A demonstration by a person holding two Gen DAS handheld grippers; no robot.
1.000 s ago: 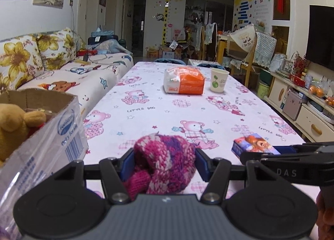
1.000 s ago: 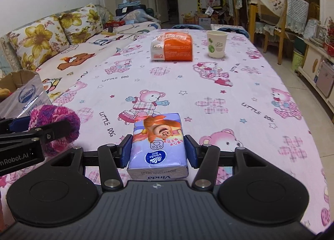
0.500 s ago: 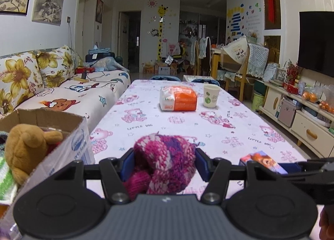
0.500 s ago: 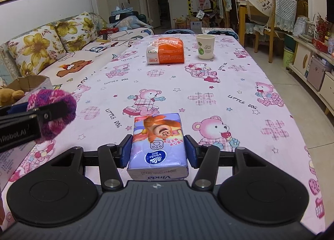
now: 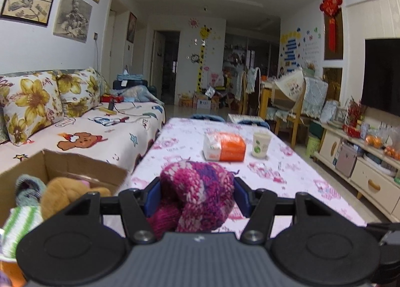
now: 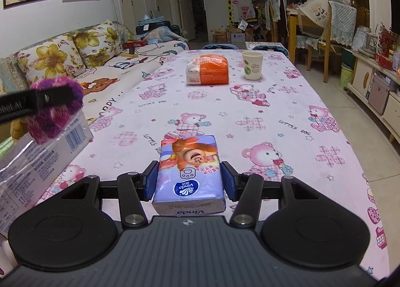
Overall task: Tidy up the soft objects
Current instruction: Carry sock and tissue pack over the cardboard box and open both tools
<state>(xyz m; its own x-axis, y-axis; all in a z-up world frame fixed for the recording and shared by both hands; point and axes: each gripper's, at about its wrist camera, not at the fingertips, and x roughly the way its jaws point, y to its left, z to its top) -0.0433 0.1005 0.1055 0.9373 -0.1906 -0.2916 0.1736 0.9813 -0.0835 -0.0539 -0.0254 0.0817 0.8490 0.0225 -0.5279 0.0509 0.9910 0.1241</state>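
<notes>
Knitted magenta-purple wool bundle: clamped in your left gripper.
Brown cardboard box: nine o'clock; release above it.
Lilac tissue pack: clamped in your right gripper.

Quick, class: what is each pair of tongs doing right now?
Left tongs: closed on the pink knitted bundle.
Right tongs: closed on the purple tissue pack.

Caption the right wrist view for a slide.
Right gripper clamps a purple tissue pack above the bear-print tablecloth; left gripper holds a pink knitted item over the cardboard box.
</notes>
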